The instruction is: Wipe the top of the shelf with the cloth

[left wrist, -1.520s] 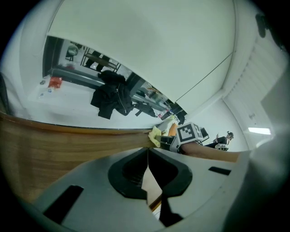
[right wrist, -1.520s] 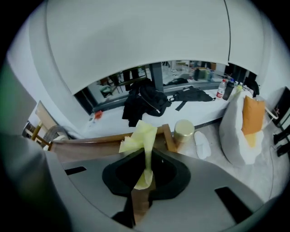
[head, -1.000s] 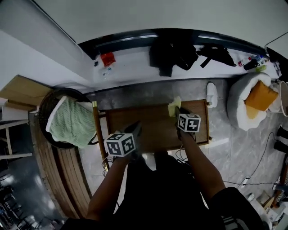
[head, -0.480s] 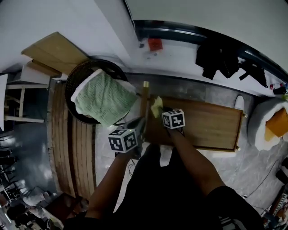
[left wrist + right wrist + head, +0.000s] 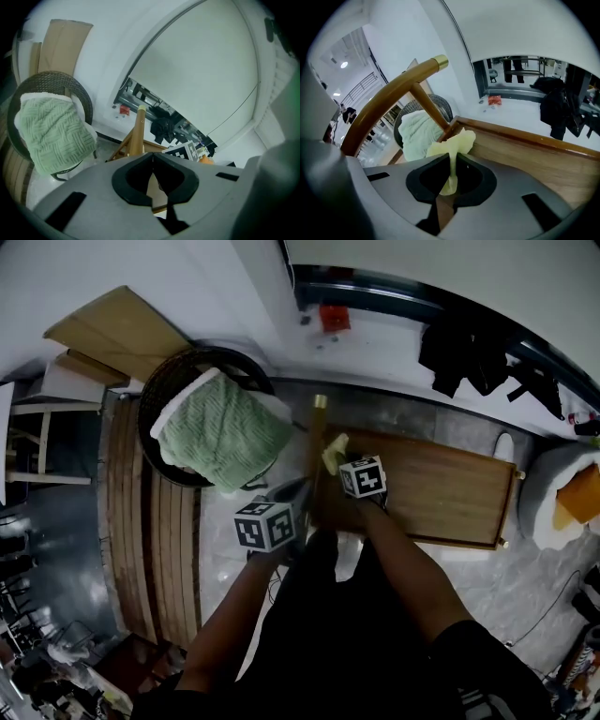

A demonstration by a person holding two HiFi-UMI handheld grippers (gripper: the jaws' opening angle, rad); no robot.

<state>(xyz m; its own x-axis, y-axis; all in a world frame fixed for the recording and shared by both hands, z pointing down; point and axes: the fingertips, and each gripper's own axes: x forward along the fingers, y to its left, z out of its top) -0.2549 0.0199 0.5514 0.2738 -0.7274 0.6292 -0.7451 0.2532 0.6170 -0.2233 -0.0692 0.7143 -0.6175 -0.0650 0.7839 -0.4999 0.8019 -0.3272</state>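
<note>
Wooden shelf [image 5: 441,488] carries at its left end the cloth [image 5: 457,143], soft, light and probably limp, best held by the bunched fold the right hand-held gripper [image 5: 451,183] pinches; the left hand-held gripper [image 5: 151,180] is closed, empty.

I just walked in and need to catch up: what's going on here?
A person is working with a claw in each hand. The right claw is shut on a yellow cloth, held at the end of the wooden shelf top nearest the basket. The left claw is shut and empty, hovering beside that same end of the shelf. The basket holds a green towel.
</note>
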